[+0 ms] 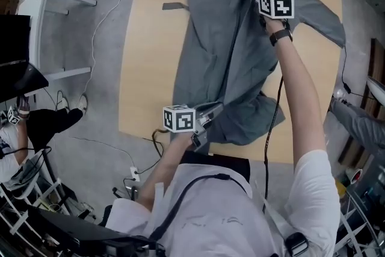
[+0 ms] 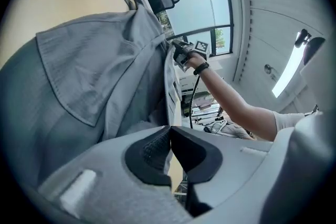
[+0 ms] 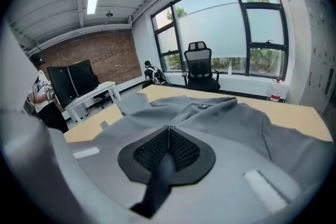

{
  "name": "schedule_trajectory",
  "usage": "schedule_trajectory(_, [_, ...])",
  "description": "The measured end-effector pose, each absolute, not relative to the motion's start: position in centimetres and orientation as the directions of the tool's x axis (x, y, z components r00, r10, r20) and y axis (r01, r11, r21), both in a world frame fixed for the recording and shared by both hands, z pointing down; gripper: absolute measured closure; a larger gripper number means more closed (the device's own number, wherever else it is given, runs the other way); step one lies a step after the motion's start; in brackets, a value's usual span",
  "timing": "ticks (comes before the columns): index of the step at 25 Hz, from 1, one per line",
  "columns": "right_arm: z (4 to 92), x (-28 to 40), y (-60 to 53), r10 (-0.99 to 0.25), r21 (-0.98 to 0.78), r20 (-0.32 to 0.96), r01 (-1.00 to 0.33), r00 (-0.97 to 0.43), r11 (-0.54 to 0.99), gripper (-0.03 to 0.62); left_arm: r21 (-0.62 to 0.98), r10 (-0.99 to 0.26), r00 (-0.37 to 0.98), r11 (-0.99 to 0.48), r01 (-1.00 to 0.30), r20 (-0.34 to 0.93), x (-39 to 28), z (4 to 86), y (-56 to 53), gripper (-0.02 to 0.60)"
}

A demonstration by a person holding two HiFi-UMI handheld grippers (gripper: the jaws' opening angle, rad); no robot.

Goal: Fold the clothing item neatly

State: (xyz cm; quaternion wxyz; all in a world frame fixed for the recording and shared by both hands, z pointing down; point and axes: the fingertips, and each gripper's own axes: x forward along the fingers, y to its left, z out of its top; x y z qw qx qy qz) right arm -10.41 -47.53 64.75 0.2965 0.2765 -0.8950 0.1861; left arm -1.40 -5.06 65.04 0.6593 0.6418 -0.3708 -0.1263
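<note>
A grey button shirt (image 1: 234, 57) lies spread lengthwise on the light wooden table (image 1: 144, 69), collar at the far end, sleeves out to both sides. My left gripper (image 1: 203, 124) is at the near hem, shut on the shirt's front edge (image 2: 169, 86), which runs up from between its jaws (image 2: 169, 132). My right gripper (image 1: 263, 14) is near the collar end, shut on the front edge of the shirt (image 3: 220, 113) there, jaws (image 3: 168, 131) pressed together. The fabric between the two grippers is lifted into a ridge. The left gripper view shows the right gripper (image 2: 184, 54) far along that edge.
A small dark patch (image 1: 174, 6) lies on the table left of the shirt. A white side table (image 1: 54, 15) and cables (image 1: 102, 21) are on the floor at left, where a person (image 1: 24, 123) sits. An office chair (image 3: 202, 66) and a bottle (image 3: 276, 89) stand beyond the table's far end.
</note>
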Motion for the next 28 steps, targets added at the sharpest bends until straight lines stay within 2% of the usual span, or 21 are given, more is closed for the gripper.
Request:
schedule_trajectory(4, [69.1,-12.4,-46.1,-0.332,-0.168,0.700,-0.597,-0.632,0.784,0.562,0.941,-0.626,0.706,0.169,-0.294,0.333,-1.5,66.6,-5.1,0.577])
schedule_trajectory(5, [69.2,-12.7,-45.8,-0.325,-0.174,0.698,-0.591,-0.638,0.787,0.520,0.937,-0.618,0.707,0.174,-0.303,0.344,-1.6,67.0,-5.0,0.577])
schedule_trajectory(7, [67.6,-12.5,-45.0,-0.340,-0.182,0.668,-0.588,-0.662,0.788,0.391,0.929,-0.613,0.703,0.167,-0.331,0.361,-2.0,67.4,-4.9,0.575])
schedule_trajectory(8, [66.1,-11.9,-44.5,-0.359,-0.179,0.647,-0.591,-0.673,0.787,0.372,0.924,-0.613,0.700,0.153,-0.350,0.367,-2.1,67.3,-4.8,0.574])
schedule_trajectory(9, [64.6,-11.0,-43.8,-0.378,-0.174,0.626,-0.595,-0.682,0.785,0.387,0.916,-0.609,0.698,0.134,-0.379,0.378,-2.3,67.2,-4.6,0.561])
schedule_trajectory(11, [61.6,-8.6,-41.8,-0.412,-0.175,0.585,-0.605,-0.698,0.777,0.408,0.877,-0.579,0.693,0.085,-0.472,0.429,-2.9,67.3,-3.9,0.483])
schedule_trajectory(15, [57.3,-3.0,-35.1,-0.454,-0.178,0.529,-0.616,-0.717,0.767,0.425,0.749,-0.528,0.643,-0.021,-0.663,0.555,-4.8,67.2,-1.4,0.468])
schedule_trajectory(21, [56.3,4.0,-21.1,-0.441,-0.116,0.555,-0.591,-0.705,0.798,0.427,0.673,-0.538,0.623,-0.131,-0.728,0.568,-5.9,64.9,0.4,0.469])
schedule_trajectory(23, [57.3,5.4,-16.0,-0.401,-0.107,0.588,-0.559,-0.702,0.822,0.427,0.651,-0.540,0.622,-0.169,-0.740,0.567,-5.8,64.1,0.7,0.469])
schedule_trajectory(25, [58.8,6.8,-10.7,-0.341,-0.075,0.654,-0.507,-0.675,0.859,0.462,0.636,-0.540,0.623,-0.194,-0.747,0.566,-5.5,63.5,1.3,0.469])
schedule_trajectory(28, [60.9,8.9,-4.4,-0.240,-0.051,0.743,-0.410,-0.625,0.910,0.464,0.622,-0.550,0.617,-0.210,-0.754,0.563,-5.1,62.6,1.8,0.469])
